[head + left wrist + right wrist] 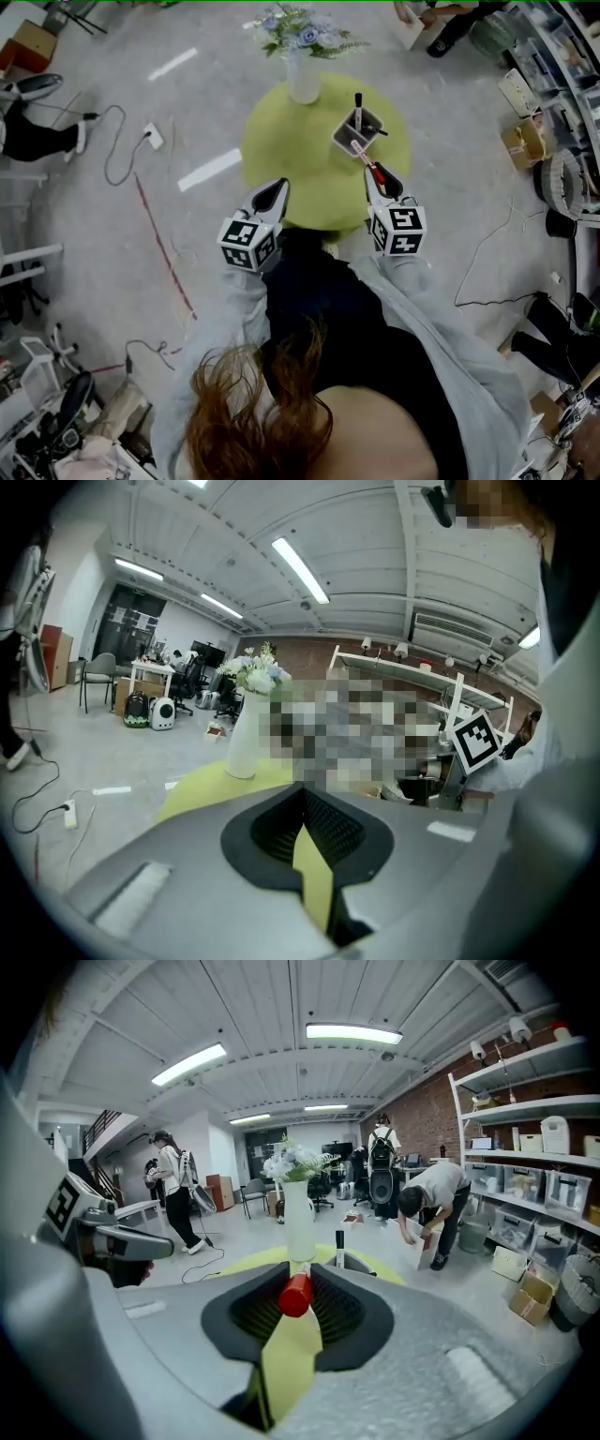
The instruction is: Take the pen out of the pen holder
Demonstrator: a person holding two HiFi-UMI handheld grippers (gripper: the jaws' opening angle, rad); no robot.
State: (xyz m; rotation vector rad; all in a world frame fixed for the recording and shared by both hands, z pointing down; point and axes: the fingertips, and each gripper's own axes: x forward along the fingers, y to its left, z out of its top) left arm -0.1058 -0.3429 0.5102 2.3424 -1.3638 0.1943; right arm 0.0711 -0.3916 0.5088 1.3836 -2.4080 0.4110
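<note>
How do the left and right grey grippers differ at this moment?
The right gripper is shut on a red-capped pen; the left gripper is shut on nothing. The right gripper is close to the grey pen holder; the left gripper is farther off, at the round green table's edge. Both face the table.

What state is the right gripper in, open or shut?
Shut: the right gripper clamps the red-capped pen, jaws pressing both sides of its cap.
</note>
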